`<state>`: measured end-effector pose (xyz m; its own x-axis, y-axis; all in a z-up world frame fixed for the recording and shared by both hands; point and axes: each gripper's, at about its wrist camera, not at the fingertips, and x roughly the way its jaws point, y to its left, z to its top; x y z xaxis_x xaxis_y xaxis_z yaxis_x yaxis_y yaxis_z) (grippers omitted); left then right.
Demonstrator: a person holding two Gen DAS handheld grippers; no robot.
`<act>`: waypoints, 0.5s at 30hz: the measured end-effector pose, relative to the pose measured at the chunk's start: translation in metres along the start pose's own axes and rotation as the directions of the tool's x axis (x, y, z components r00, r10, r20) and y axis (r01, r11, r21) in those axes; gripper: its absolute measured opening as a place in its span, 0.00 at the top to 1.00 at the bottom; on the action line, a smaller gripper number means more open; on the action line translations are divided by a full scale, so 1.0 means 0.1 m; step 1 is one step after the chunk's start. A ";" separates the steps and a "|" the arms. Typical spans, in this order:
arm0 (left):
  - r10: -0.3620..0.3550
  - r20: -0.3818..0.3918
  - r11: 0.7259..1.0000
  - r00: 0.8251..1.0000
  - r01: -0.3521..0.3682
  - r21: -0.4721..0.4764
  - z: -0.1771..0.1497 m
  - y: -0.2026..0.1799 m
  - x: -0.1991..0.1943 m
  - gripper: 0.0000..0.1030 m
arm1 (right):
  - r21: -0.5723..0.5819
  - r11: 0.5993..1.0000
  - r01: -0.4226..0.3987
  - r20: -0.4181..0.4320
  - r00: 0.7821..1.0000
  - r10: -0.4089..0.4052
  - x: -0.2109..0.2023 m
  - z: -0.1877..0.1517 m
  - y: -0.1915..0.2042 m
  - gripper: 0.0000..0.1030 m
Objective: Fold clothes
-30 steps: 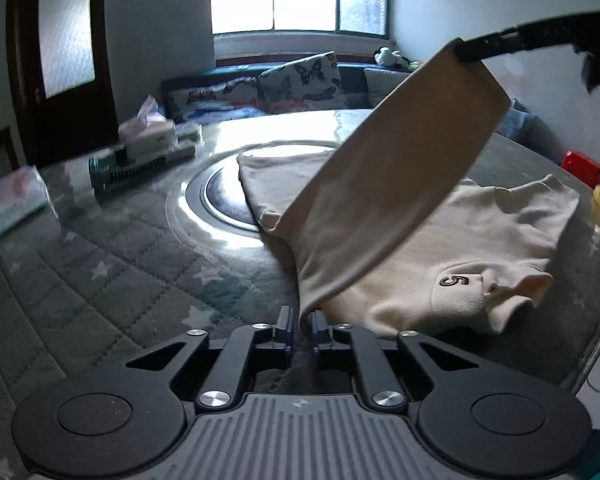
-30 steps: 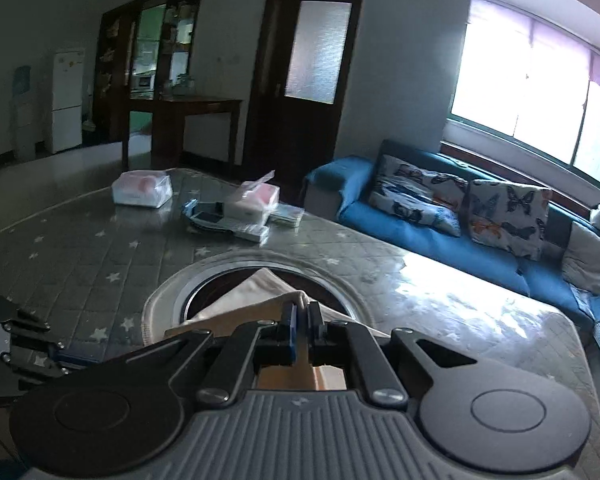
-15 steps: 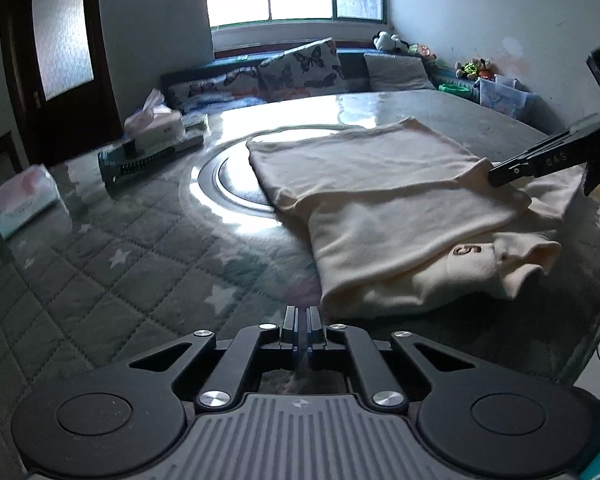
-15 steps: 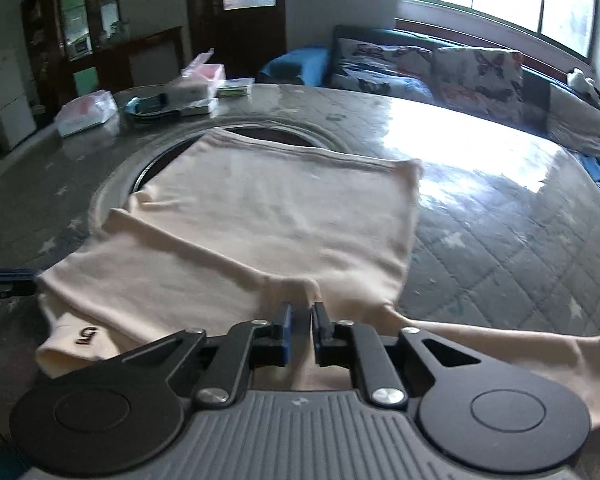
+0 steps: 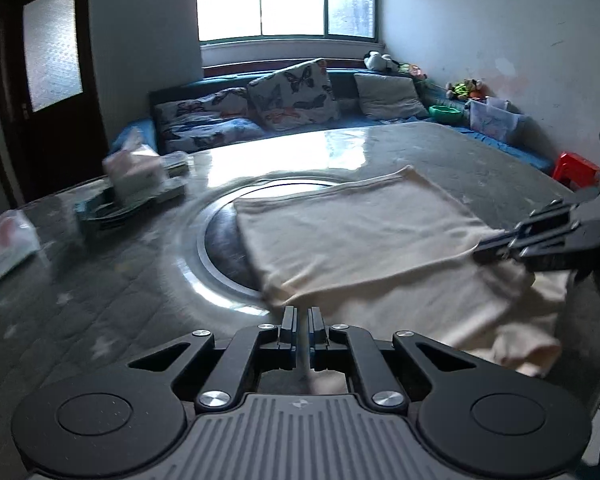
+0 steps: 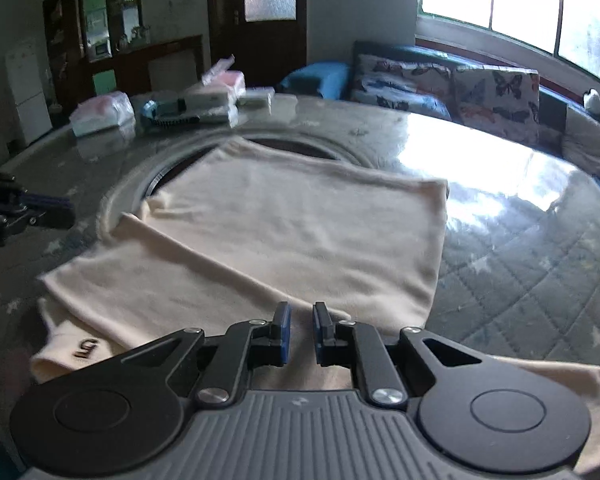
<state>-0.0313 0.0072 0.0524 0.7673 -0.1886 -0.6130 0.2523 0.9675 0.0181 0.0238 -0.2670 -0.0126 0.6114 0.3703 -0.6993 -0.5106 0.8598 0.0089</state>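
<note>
A cream shirt (image 5: 360, 240) lies on the round table, with one half folded flat over the other. It also shows in the right wrist view (image 6: 300, 240), with a sleeve marked "5" (image 6: 80, 350) at the near left. My left gripper (image 5: 303, 328) sits at the shirt's near edge, its jaws a small gap apart and empty. My right gripper (image 6: 301, 330) hovers over the shirt's near edge, its jaws apart with nothing between them. The right gripper also shows at the right of the left wrist view (image 5: 540, 236).
The table has a grey quilted star cover (image 5: 100, 312) and a glass turntable ring (image 5: 220, 256). Tissue boxes and packs (image 5: 136, 168) lie at the far left (image 6: 216, 96). A blue sofa with butterfly cushions (image 5: 292, 92) stands behind. A red stool (image 5: 576, 166) stands at the right.
Both grippers carried the lifted half of the shirt over and laid it flat on the other half. Both then let go and their jaws opened slightly.
</note>
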 end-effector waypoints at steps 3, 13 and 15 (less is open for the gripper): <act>-0.015 -0.012 1.000 1.000 0.015 0.003 0.06 -0.08 0.19 0.93 | 0.021 1.000 -0.009 -0.005 1.000 0.009 -0.02 -0.01 -0.07 0.89; -0.024 -0.055 0.999 0.998 0.026 0.023 -0.02 -0.17 0.46 0.93 | -0.064 0.994 -0.085 0.010 0.996 0.086 -0.44 -0.20 0.11 0.89; -0.023 -0.053 0.999 0.998 0.024 0.026 -0.03 -0.17 0.47 0.93 | -0.050 0.996 -0.079 -0.012 0.997 0.078 -0.39 -0.27 0.10 0.89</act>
<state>-0.0016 -0.0177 0.0209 0.7290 -0.2011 -0.6543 0.2861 0.9579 0.0243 -0.0216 -0.2827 -0.0047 0.5623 0.4324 -0.7049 -0.5869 0.8091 0.0282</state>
